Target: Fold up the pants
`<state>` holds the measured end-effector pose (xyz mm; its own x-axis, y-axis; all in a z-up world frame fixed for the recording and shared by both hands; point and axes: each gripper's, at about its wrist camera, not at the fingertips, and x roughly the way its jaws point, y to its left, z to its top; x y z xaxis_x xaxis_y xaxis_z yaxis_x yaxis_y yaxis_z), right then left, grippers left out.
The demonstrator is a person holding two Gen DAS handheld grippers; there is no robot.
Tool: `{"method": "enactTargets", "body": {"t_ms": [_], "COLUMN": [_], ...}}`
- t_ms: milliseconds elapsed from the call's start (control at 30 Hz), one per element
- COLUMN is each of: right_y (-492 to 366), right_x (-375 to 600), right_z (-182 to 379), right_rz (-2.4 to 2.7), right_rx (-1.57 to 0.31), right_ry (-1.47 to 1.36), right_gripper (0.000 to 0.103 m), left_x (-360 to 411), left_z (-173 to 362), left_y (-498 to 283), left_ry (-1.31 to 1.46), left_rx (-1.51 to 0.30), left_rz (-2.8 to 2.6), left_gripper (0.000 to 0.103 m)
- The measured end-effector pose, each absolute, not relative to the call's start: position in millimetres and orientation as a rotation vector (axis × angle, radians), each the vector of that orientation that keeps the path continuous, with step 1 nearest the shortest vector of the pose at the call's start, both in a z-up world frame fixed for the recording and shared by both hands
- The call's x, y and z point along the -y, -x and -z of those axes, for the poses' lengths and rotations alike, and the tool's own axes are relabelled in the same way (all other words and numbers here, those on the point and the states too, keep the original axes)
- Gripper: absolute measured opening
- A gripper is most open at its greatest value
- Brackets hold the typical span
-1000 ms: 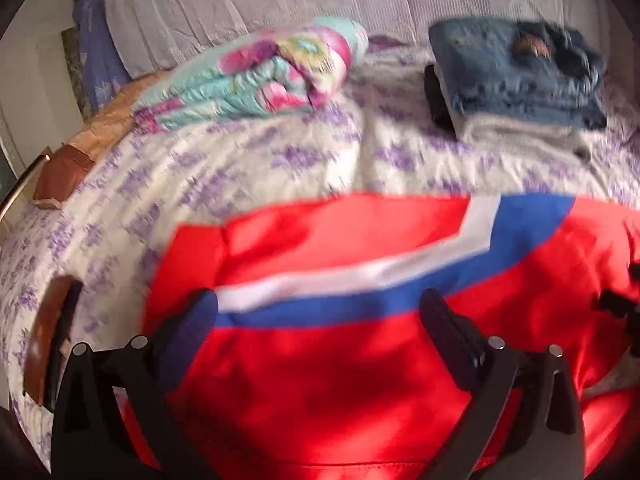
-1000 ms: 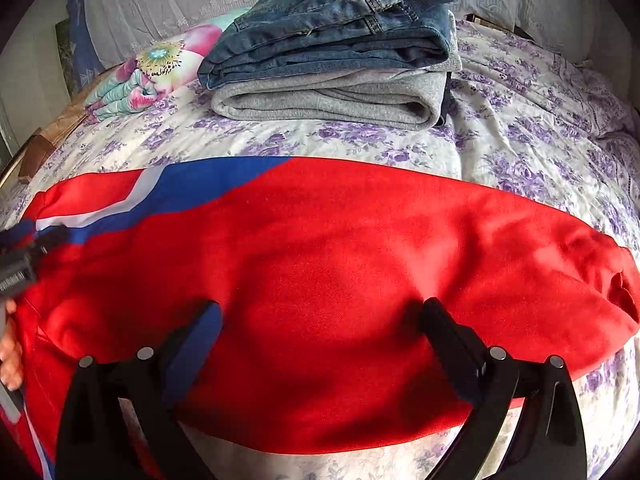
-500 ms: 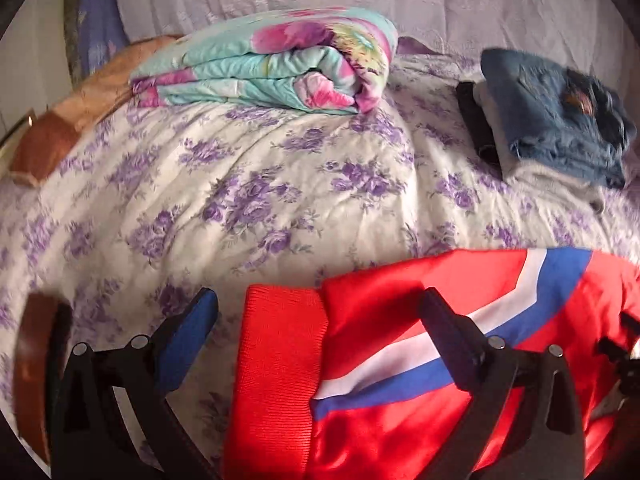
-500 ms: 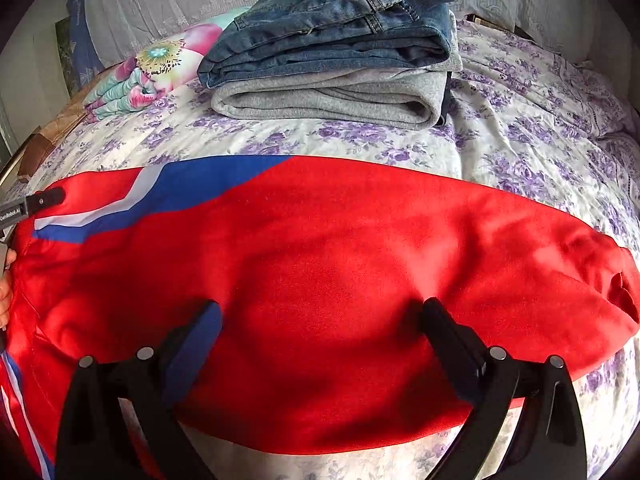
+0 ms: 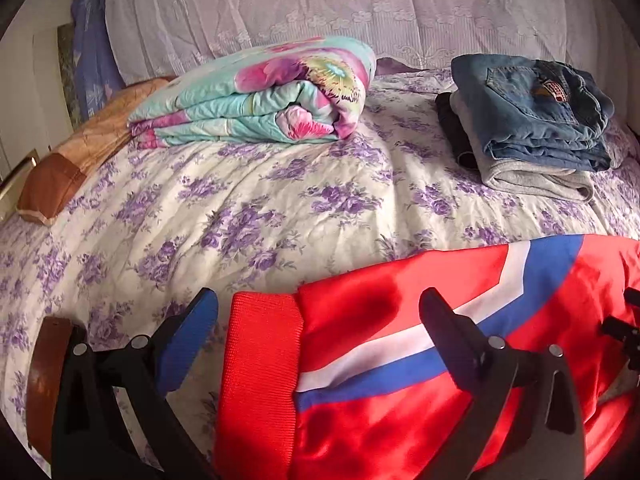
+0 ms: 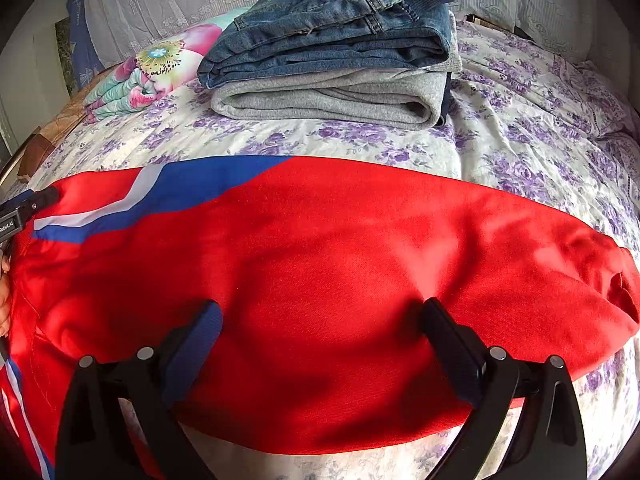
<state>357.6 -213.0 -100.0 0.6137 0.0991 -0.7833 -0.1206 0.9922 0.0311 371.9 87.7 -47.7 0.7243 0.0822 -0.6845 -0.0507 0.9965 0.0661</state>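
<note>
Red pants (image 6: 340, 272) with a blue and white stripe lie stretched across the flowered bedspread (image 5: 248, 208). Their ribbed red cuff (image 5: 260, 364) sits at the left end, between the fingers of my left gripper (image 5: 316, 320), which is open and hangs just over the cloth. My right gripper (image 6: 320, 320) is also open, its fingers spread over the middle of the red fabric near the front edge. The left gripper (image 6: 24, 208) and part of a hand (image 6: 4, 300) show at the left edge of the right wrist view.
A folded stack of blue jeans (image 5: 532, 108) on grey sweatpants (image 6: 320, 100) rests at the back right. A folded floral quilt (image 5: 256, 100) lies at the back left, beside an orange pillow (image 5: 80, 152). Lace-covered pillows (image 5: 320, 8) line the head of the bed.
My left gripper has travelled left along the pants, from over the striped part to the ribbed cuff at their end. The right gripper has stayed put over the red cloth.
</note>
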Motion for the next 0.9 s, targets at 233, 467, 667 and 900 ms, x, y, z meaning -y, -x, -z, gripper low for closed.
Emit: {"method": "enactTargets", "body": {"t_ms": [233,467,667,900], "right_y": [-357.2,-357.2,-356.9,-347.4], "right_x": [213.1,213.9,214.3,224.7], "right_z": [100.0,99.0,98.9,84.3], "right_rz": [-0.128,-0.134,-0.136,-0.170], "right_rx": [-0.901,-0.897,-0.893,-0.789], "right_ry": [0.023,0.008,0.002,-0.087], "right_gripper": [0.100,0.100,0.100,0.100], "left_x": [-74.8,-76.3,-79.8,-79.0], "left_z": [42.9,44.8,43.4,45.7], "left_y": [-362.4,-363.7,-361.1,-362.2], "left_ry": [-0.108,-0.105,-0.077,-0.057], "left_rx": [-0.696,-0.719,-0.713,-0.730], "left_rz": [-0.059,-0.054,-0.030,0.021], "left_gripper": [0.098,0.098,0.098,0.067]}}
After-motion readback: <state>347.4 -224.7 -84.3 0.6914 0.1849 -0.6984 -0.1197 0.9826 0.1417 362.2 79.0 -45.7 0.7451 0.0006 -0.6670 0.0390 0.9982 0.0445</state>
